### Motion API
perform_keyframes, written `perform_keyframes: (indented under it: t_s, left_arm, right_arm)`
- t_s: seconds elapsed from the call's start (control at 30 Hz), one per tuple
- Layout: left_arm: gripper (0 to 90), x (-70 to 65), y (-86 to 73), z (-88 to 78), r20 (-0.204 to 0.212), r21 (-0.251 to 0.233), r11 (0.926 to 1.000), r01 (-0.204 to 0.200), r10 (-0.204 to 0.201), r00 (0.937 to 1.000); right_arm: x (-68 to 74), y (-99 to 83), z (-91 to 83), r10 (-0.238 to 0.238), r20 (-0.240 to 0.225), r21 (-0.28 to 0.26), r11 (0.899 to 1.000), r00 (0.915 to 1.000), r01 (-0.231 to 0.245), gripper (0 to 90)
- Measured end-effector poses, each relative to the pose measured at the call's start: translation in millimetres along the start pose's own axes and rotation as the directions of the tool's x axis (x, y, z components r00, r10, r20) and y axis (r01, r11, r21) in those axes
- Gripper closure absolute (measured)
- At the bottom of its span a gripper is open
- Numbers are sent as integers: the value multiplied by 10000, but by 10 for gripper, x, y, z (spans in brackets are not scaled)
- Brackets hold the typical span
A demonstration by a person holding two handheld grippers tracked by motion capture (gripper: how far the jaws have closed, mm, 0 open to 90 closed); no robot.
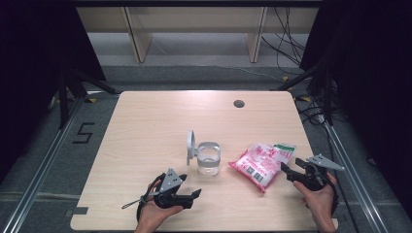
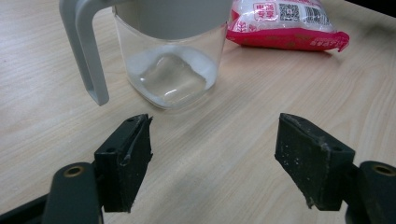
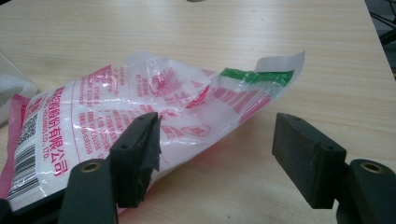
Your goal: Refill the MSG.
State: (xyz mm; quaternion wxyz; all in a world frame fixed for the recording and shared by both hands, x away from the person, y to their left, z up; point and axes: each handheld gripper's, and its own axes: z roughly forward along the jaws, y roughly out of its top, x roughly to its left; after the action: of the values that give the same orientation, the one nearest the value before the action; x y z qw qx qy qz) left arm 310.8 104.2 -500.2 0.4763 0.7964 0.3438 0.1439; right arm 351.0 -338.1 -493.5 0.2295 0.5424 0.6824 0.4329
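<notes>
Pink bag (image 1: pixel 263 164), glass jar (image 1: pixel 209 159), wooden table (image 1: pixel 155 126)

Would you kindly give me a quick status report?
Left gripper open, facing glass jar. Right gripper open beside pink-and-white bag. Nothing held, nothing between.

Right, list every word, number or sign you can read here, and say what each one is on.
"5": painted black on the grey floor left of the table.
"有限公司": red characters on the pink-and-white plastic bag, beside its barcode.
"CO., LTD.": small red print on that bag.
QR code and remaining bag print: too small or blurred to read.
</notes>
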Motion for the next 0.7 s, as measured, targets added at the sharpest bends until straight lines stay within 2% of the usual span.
perform_keyframes:
  t_s: [0.03, 0.07, 0.1, 0.13, 0.17, 0.2, 0.23, 0.27, 0.3, 0.33, 0.37, 0.4, 0.43, 0.47, 0.53, 0.57, 0.6, 0.63, 0.67, 0.7]
  left_arm:
    - [264, -7, 1, 4, 45, 41, 10000, 47, -48, 10000]
    - [264, -15, -2, 19, 84, -70, 9999, 125, -124, 9999]
    - [264, -14, -1, 18, 77, -8, 10000, 4, -4, 10000]
    - [264, -15, -9, 24, 78, 34, 10000, 8, -9, 10000]
    - [263, -13, -8, 21, 21, 117, 9999, -108, 108, 9999]
    - [263, -12, -9, 26, 150, 113, 9999, -97, 95, 9998]
    - [262, -6, -7, 26, 155, 112, 9997, -227, 225, 9996]
    - [262, -16, -11, 25, 150, 128, 9999, -65, 63, 9999]
    - [261, -23, -9, 25, 108, 66, 10000, -25, 24, 9999]
    - [261, 9, 2, 14, 92, 160, 9988, -469, 468, 9989]
    - [261, 15, 5, 17, 83, 73, 9987, -514, 513, 9986]
    - [261, 4, 2, 20, 128, -1, 9993, -364, 364, 9993]
    - [261, 2, 2, 19, 137, 16, 9994, -334, 334, 9993]
    - [261, 2, 2, 20, 131, 16, 9994, -354, 354, 9993]
    - [261, 0, 5, 13, 130, 160, 9991, -402, 400, 9991]
    - [261, -5, 2, 19, 131, 115, 9993, -359, 358, 9993]
    - [260, -9, 5, 15, 44, 190, 9990, -396, 396, 9992]
    - [261, -1, 7, 11, 21, 290, 9982, -520, 519, 9986]
    - [261, -18, -1, 29, 155, 28, 9996, -275, 275, 9995]
    - [261, -12, 1, 25, 139, 80, 9993, -359, 357, 9993]
  right_arm:
    - [5, 7, 2, 63, -91, 10, 10000, 9999, -63, 328]
    - [-23, 12, 18, -181, -269, -120, 9998, 9995, 178, 327]
    - [16, 9, 8, 357, -141, 59, 9993, 9993, -356, 325]
    - [5, 12, 18, 407, -153, 37, 9992, 9991, -406, 322]
    - [-45, 14, 49, 1, -155, -34, 10000, 9999, -1, 322]
    - [-18, 10, 54, 589, -207, 164, 9981, 9980, -586, 322]
    - [-20, 14, 71, 783, -166, 231, 9967, 9968, -779, 321]
    - [-38, 14, 88, 659, -164, 229, 9976, 9977, -655, 320]
    - [-38, 17, 108, 860, -228, 243, 9961, 9960, -854, 321]
    - [-70, 27, 133, 606, -222, 130, 9981, 9979, -603, 322]
    - [-75, 34, 145, 589, -170, 136, 9982, 9981, -586, 322]
    - [-80, 40, 169, 581, -181, 144, 9982, 9981, -579, 322]
    - [-89, 44, 180, 615, -302, 240, 9979, 9976, -608, 324]
    - [-80, 48, 201, 698, -131, 307, 9971, 9975, -693, 329]
    - [-78, 52, 242, 604, -112, 404, 9974, 9981, -599, 346]
    - [-26, 54, 255, 1240, -146, 500, 9911, 9922, -1231, 349]
    - [-79, 65, 287, 644, -228, 404, 9972, 9977, -635, 352]
    - [-52, 75, 294, 978, -180, 562, 9937, 9950, -967, 362]
    - [-82, 82, 325, 604, -191, 499, 9970, 9980, -594, 371]
    - [-78, 90, 345, 526, -112, 760, 9958, 9986, -516, 382]
